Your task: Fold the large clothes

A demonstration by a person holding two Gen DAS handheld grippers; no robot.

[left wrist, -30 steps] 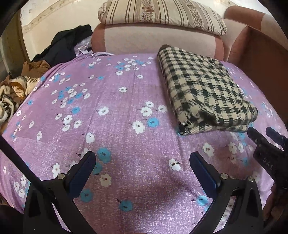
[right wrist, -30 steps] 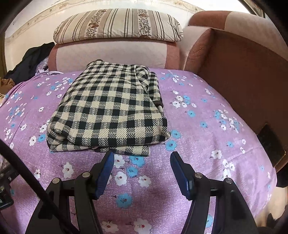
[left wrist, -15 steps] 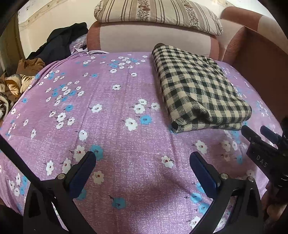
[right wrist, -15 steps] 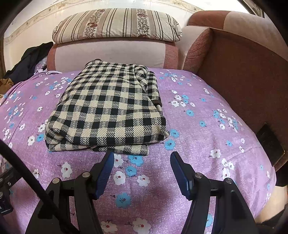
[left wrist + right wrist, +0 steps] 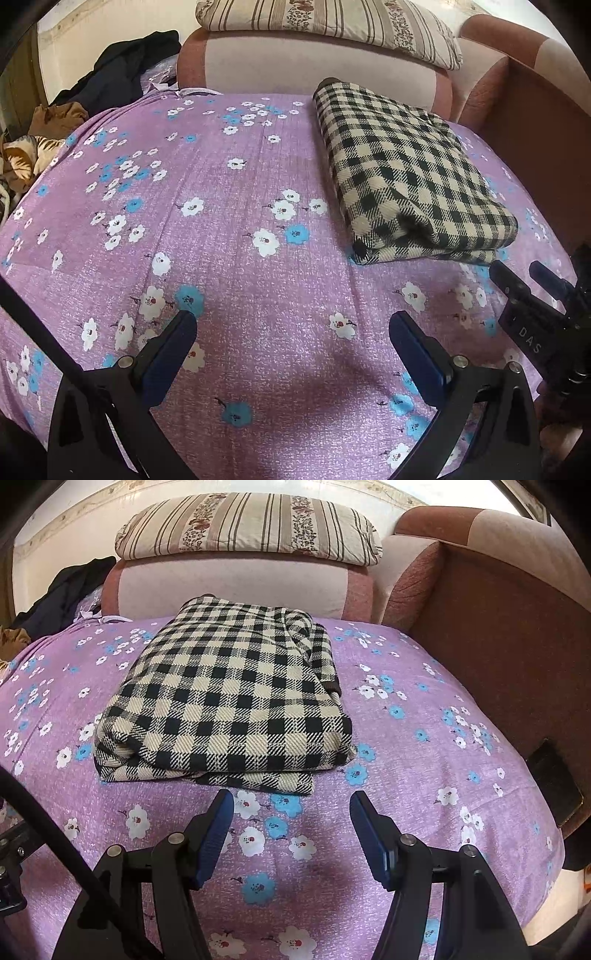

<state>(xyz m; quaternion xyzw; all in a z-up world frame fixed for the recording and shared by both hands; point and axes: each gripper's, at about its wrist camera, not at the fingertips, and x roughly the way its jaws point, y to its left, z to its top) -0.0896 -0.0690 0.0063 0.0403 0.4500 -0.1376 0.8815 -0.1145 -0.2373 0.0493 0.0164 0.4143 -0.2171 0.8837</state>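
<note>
The checked garment [image 5: 229,705], black and cream, lies folded into a thick rectangle straight ahead of the right gripper [image 5: 291,830], its near folded edge just beyond the fingertips and not touching them. That gripper's blue-padded jaws stand wide apart over the bedsheet with nothing between them but purple cloth. One loose layer of the garment sticks out under the near edge, closest to the left finger. Past the garment's far end stands a pink and white sofa back [image 5: 236,583], with a striped pillow [image 5: 247,526] resting on top of it. To the right of the gripper runs a brown padded side panel [image 5: 509,657], well apart from the garment.

The left gripper [image 5: 291,345] also stands wide with nothing held, its pads over the flowered purple sheet [image 5: 221,229]. From this gripper the folded garment [image 5: 410,173] lies ahead and to the right, its near corner beyond the right finger and clear of it. At the right edge of this view the black fingers of the right gripper [image 5: 532,286] reach in, just short of the garment's near edge. Far off to the left, beyond the sheet, a dark garment [image 5: 118,77] and tan clothes [image 5: 44,140] are heaped together.
</note>
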